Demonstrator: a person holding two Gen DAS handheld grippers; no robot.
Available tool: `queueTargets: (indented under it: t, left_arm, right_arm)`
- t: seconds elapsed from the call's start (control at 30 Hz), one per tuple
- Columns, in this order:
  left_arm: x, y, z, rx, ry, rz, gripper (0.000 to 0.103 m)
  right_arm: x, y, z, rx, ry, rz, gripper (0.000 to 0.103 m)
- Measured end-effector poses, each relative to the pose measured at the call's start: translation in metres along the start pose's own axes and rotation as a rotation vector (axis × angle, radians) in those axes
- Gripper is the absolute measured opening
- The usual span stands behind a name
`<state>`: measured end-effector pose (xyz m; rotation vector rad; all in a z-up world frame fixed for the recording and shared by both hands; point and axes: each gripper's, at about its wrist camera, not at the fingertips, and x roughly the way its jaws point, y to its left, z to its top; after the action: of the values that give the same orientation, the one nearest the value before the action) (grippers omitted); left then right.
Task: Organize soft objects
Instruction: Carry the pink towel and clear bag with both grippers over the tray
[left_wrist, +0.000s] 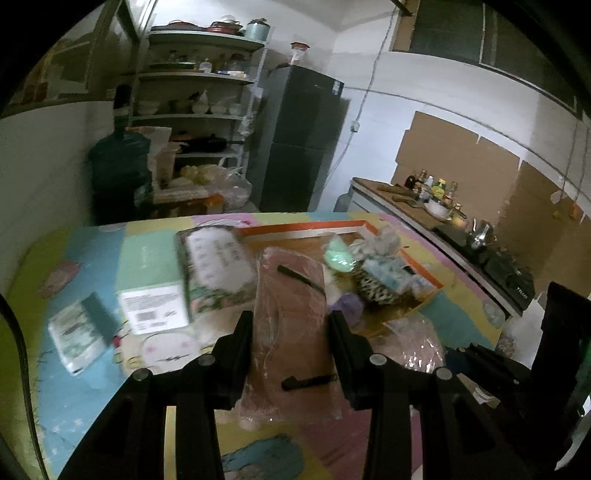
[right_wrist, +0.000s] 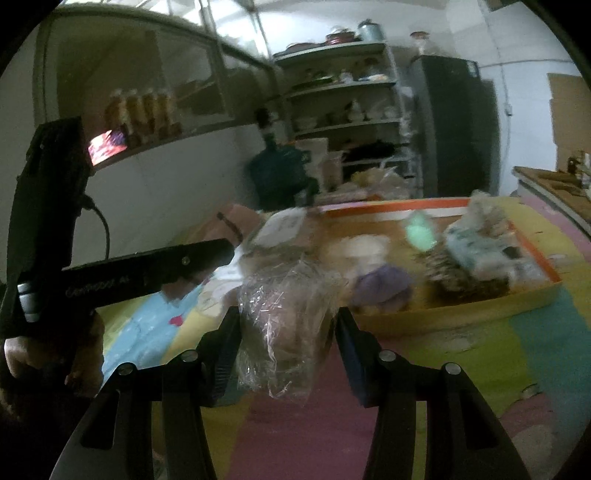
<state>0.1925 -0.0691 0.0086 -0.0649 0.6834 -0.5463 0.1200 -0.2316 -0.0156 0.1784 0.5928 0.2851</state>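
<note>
My left gripper (left_wrist: 291, 325) is shut on a pink soft item in a clear plastic sleeve (left_wrist: 291, 295), held above the colourful mat; black straps cross it. My right gripper (right_wrist: 288, 325) is shut on a crinkled clear bag with a pinkish-brown soft thing (right_wrist: 284, 325). An orange-rimmed cardboard tray (left_wrist: 406, 306) lies ahead holding several soft objects: a mint one (left_wrist: 338, 254), a purple one (left_wrist: 349, 304), a spotted one (left_wrist: 376, 286). The tray shows in the right wrist view (right_wrist: 461, 314) too, with the purple object (right_wrist: 384, 284). The left gripper's body (right_wrist: 147, 273) shows at the left there.
Tissue packs and a mint box (left_wrist: 151, 288) lie on the mat at the left. A floral pack (left_wrist: 77, 336) lies near the left edge. A shelf (left_wrist: 199, 96), a water jug (left_wrist: 118, 170), and a dark fridge (left_wrist: 299, 136) stand behind. A counter with a stove (left_wrist: 480, 251) runs along the right.
</note>
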Motion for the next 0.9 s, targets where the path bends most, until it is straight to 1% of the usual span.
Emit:
queueTargets:
  t: [0.23, 0.43, 0.63, 0.9]
  left_arm:
    - [0.021, -0.029, 0.013, 0.016, -0.008, -0.02, 0.041]
    - [0.036, -0.042, 0.024, -0.005, -0.022, -0.033, 0.041]
    - [0.058, -0.051, 0.037, -0.035, -0.027, -0.031, 0.041]
    - [0.091, -0.056, 0.056, -0.058, -0.018, -0.001, 0.041]
  right_arm:
    - [-0.013, -0.034, 0.008, 0.032, -0.034, -0.048, 0.052]
    - [-0.016, -0.056, 0.019, 0.037, -0.064, -0.069, 0.052]
    - [-0.016, -0.072, 0.029, 0.027, -0.095, -0.089, 0.052]
    - [-0.009, -0.088, 0.04, 0.015, -0.12, -0.1, 0.052]
